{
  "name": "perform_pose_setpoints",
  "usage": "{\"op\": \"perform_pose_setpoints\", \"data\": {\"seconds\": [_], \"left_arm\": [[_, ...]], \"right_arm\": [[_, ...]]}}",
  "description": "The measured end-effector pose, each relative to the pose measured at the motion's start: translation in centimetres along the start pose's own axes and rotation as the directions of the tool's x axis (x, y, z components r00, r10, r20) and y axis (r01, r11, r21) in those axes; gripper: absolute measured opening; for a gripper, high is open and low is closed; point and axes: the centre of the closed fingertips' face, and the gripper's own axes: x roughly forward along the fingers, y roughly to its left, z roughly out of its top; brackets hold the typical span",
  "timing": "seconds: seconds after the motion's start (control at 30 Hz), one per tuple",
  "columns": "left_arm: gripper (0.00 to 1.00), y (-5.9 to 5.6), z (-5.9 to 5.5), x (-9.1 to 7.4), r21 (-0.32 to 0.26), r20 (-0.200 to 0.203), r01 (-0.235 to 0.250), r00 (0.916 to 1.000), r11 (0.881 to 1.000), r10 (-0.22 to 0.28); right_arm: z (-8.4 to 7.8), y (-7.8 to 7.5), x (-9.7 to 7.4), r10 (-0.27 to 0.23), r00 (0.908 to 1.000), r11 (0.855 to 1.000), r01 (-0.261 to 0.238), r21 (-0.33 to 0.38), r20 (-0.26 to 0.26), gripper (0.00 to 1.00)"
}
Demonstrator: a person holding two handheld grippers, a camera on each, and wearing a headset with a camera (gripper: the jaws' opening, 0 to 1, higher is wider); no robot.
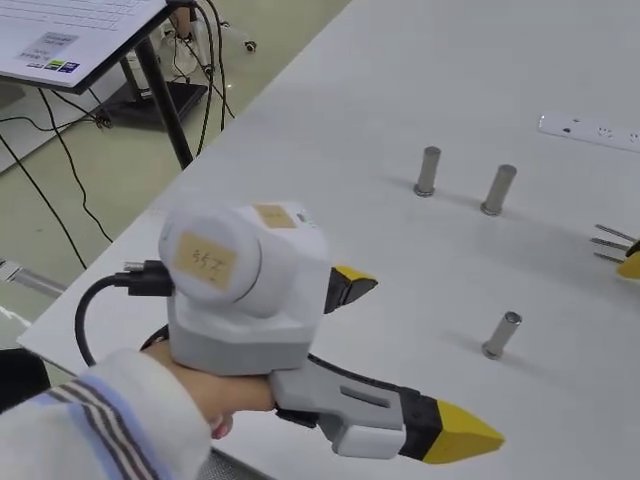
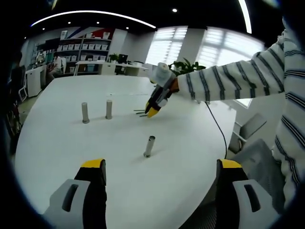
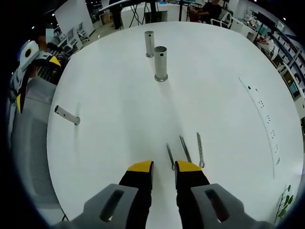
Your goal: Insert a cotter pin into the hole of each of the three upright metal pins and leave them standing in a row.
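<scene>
Three cotter pins (image 3: 185, 149) lie flat on the table (image 3: 109, 143) just ahead of the right hand-held gripper (image 3: 164, 165). Their long axes run roughly along its jaws, which stand narrowly apart and empty. The upright metal pins (image 3: 160, 63) stand farther ahead. The left hand-held gripper (image 2: 160, 164), jaws wide apart and empty, is well away.

A wide white surface (image 1: 330, 150) bearing a white power strip (image 1: 590, 130) is seen above a pale floor (image 1: 90, 180) crossed by black cables (image 1: 60, 215), beside a black stand (image 1: 160, 90) carrying a laptop (image 1: 70, 35). Farther off, bright windows (image 2: 224, 47) with blinds, wall shelves (image 2: 86, 55), a leafy plant (image 2: 190, 67) and a curved ceiling light strip (image 2: 95, 14) are shown.
</scene>
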Motion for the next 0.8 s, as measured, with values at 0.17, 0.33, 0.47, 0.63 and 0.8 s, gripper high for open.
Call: {"op": "perform_pose_setpoints", "data": {"seconds": [0.17, 0.33, 0.47, 0.63, 0.8], "left_arm": [[0.95, 0.00, 0.04, -0.06, 0.000, 0.001, 0.000, 1.0000, 1.000, 0.000], [0.94, -0.11, -0.14, 0.04, -0.001, -0.003, 0.004, 1.0000, 1.000, -0.004], [0.94, -0.23, -0.14, 0.03, -0.003, -0.002, 0.007, 1.0000, 1.000, -0.007], [0.94, -0.05, -0.22, -0.24, -0.005, -0.001, 0.000, 1.0000, 1.000, 0.000], [0.93, 0.24, -0.26, -0.52, -0.009, 0.000, -0.009, 1.0000, 1.000, 0.009]], "right_arm": [[-0.14, -0.15, 0.15, -0.009, 1.0000, 1.000, 0.009, 0.017, -0.001, 0.13], [0.02, -0.08, 0.34, -0.008, 1.0000, 1.000, 0.008, 0.022, 0.004, 0.08], [0.05, -0.04, 0.31, -0.016, 0.9999, 1.000, 0.016, 0.013, -0.004, 0.04], [-0.03, -0.15, 0.30, -0.042, 0.9991, 0.999, 0.041, -0.019, -0.008, 0.00], [0.04, -0.34, 0.44, -0.058, 0.9982, 0.997, 0.057, -0.054, -0.013, 0.00]]}}
